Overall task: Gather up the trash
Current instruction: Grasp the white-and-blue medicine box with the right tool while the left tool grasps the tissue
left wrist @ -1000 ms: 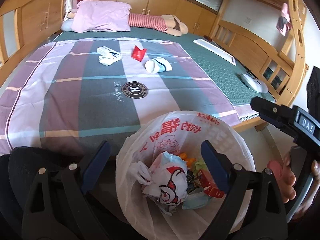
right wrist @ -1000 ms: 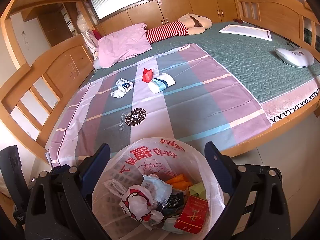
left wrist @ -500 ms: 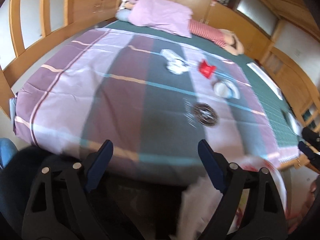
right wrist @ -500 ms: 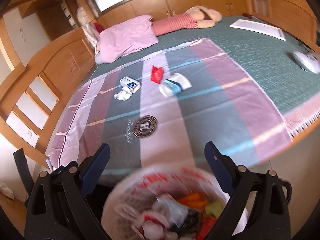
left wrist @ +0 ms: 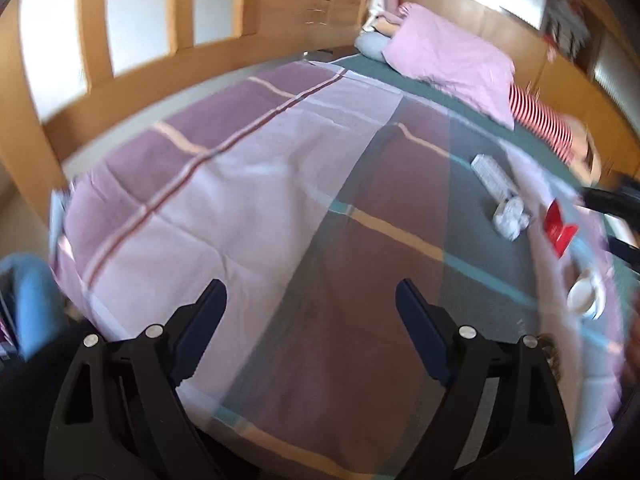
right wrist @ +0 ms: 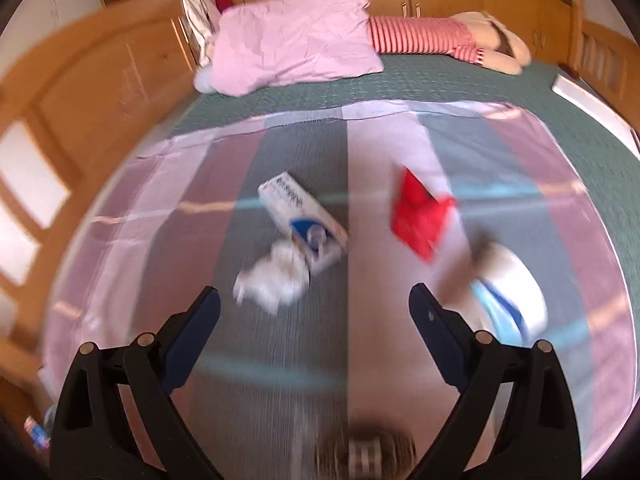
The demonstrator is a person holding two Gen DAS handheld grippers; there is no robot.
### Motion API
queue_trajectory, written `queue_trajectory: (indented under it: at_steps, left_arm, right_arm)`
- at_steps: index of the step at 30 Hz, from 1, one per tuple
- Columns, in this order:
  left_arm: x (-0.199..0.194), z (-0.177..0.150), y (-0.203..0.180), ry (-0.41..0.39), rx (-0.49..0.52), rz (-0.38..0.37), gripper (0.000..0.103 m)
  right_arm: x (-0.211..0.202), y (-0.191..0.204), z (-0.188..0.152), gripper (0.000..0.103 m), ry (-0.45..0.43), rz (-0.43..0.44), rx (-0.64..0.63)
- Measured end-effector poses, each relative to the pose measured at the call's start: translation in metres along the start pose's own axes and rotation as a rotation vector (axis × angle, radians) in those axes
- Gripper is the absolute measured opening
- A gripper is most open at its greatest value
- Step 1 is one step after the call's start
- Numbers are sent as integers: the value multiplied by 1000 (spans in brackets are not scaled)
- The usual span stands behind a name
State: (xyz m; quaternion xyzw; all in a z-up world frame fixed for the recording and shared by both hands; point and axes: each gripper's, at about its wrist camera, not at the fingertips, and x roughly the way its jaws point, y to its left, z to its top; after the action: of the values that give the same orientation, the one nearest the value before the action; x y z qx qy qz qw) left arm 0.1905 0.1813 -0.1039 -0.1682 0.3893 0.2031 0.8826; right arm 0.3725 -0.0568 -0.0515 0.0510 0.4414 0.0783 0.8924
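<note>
- On the striped bedsheet, four bits of trash lie grouped past the right gripper: white box with blue print, crumpled white paper touching the box's near end, red packet to their right, white-and-blue rolled wrapper nearest the right finger.
- Right gripper: jaws spread wide, nothing between the pads; bare sheet shows in the gap. Crumpled paper sits just beyond the left finger's tip. View blurred.
- Left gripper: jaws wide apart, empty, over a plain stretch of sheet near the bed's foot edge. No trash close to it.
- Left wrist view, far right: same box, paper wad, red packet and rolled wrapper, all well apart from the left fingers.
- Dark shape at the right rim of the left view, above the red packet; too blurred to tell what it is.
- Head of bed: pink pillow, red-striped plush toy lying beside it on the green mattress cover.
- Wooden bed rail along the left side.
</note>
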Motion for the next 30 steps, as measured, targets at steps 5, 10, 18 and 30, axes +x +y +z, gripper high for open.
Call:
queue_trajectory:
  at_steps: [5,10,18,30]
  left_arm:
    - [11,5,10,51,-78,-35,89]
    - [21,3,15,108,-161,-43,89]
    - [19,1,37,87,-277,-18,89]
    - [27,-9,-10,194,-125,-357,93]
  right_arm:
    - [109,29,43,93,171,-88,-112]
    - [160,29,46,73,233,-141,-164]
    - [105,40,-16,38,332,57,-169]
    - [-14,-3,-57,38,126,105,-37]
